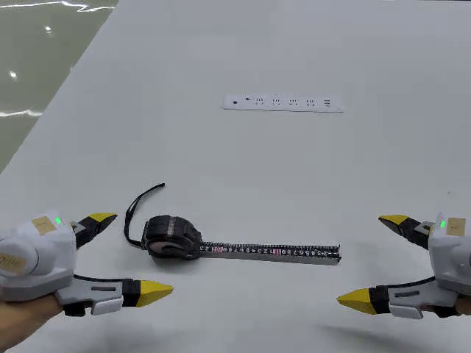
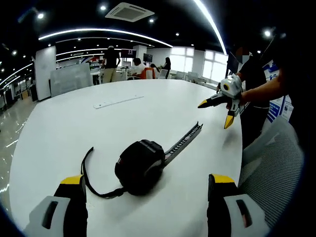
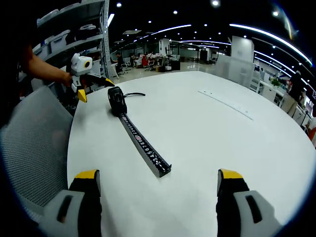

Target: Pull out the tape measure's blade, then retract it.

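We're looking down at a white surface [image 1: 309, 169] w/ the tape measure [image 1: 176, 239] lying at approx. 7 o'clock from ctr of the head view. Its black case [image 1: 168, 234] is sitting flat and its blade [image 1: 272, 253] is stretching along the surface toward 3 o'clock, partly extended, apart from both grippers. A black wrist strap [image 1: 135, 211] is looping off the case toward 11 o'clock. We're holding the left gripper [image 1: 138, 254] at 8 o'clock, just beside the case but not touching, fingers [image 1: 153, 292] standing wide apart w/ nothing between them. The right gripper [image 1: 366, 259] is hovering at 4 o'clock, near the blade's free end, its fingers also spreading wide & gripping nothing. In the left gripper view the case is sitting ahead of the two yellow tips, between their lines. In the right gripper view the blade's end is pointing back toward us, ahead of the tips. A white power strip [image 1: 283, 103] is lying well apart at 12 o'clock.
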Demonstrator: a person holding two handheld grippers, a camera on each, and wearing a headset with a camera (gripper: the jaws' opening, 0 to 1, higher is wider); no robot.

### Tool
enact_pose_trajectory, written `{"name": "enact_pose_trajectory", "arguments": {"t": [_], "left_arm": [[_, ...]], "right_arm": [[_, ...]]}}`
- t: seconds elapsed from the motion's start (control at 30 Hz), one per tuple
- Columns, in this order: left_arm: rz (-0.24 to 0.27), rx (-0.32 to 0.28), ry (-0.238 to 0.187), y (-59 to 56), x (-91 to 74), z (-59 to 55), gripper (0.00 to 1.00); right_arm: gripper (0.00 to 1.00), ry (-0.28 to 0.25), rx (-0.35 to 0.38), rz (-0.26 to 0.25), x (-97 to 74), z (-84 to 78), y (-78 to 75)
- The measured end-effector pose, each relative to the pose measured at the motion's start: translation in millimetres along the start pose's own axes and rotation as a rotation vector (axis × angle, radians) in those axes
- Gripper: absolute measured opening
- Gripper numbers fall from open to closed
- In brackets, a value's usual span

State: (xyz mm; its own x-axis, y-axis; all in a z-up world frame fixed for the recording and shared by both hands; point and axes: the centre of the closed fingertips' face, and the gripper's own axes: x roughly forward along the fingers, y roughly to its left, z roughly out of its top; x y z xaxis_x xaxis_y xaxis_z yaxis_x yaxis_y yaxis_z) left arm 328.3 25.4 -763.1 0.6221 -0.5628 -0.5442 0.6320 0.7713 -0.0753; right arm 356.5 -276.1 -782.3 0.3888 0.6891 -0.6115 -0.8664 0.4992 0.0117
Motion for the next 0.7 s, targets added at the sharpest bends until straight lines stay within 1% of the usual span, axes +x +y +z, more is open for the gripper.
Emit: {"name": "enact_pose_trajectory", "arguments": {"t": [0.1,0.2,0.3,0.4,0.43,0.53,0.63,0.7], "left_arm": [[0.013,0.006,0.001,-2.3,-2.9,-2.0,1.00],[0.028,0.003,-0.011,-7.1,-5.5,-0.3,1.00],[0.038,0.008,-0.013,-11.1,-7.7,-0.3,1.00],[0.045,-0.010,-0.027,-17.4,-10.7,1.9,1.00],[0.041,-0.009,-0.027,-19.9,-11.2,2.3,1.00],[0.053,-0.004,-0.021,-24.5,-12.9,2.7,1.00],[0.068,-0.013,-0.023,-26.5,-15.6,3.3,1.00],[0.080,-0.034,-0.030,-26.7,-17.5,3.7,1.00]], "right_arm": [[1.00,-0.005,0.005,-0.012,-2.1,-0.7,4.6],[1.00,-0.015,0.017,-0.024,-3.6,-1.1,8.7],[1.00,-0.020,0.021,-0.026,-5.0,-1.5,15.9],[0.99,-0.025,0.027,-0.035,-7.0,-0.5,21.7],[0.99,-0.030,0.030,-0.039,-7.7,0.5,22.7],[0.99,-0.037,0.037,-0.054,-9.7,2.3,26.0],[0.98,-0.042,0.039,-0.066,-12.3,5.3,30.8],[0.98,-0.047,0.048,-0.075,-13.6,5.6,32.6]]}}
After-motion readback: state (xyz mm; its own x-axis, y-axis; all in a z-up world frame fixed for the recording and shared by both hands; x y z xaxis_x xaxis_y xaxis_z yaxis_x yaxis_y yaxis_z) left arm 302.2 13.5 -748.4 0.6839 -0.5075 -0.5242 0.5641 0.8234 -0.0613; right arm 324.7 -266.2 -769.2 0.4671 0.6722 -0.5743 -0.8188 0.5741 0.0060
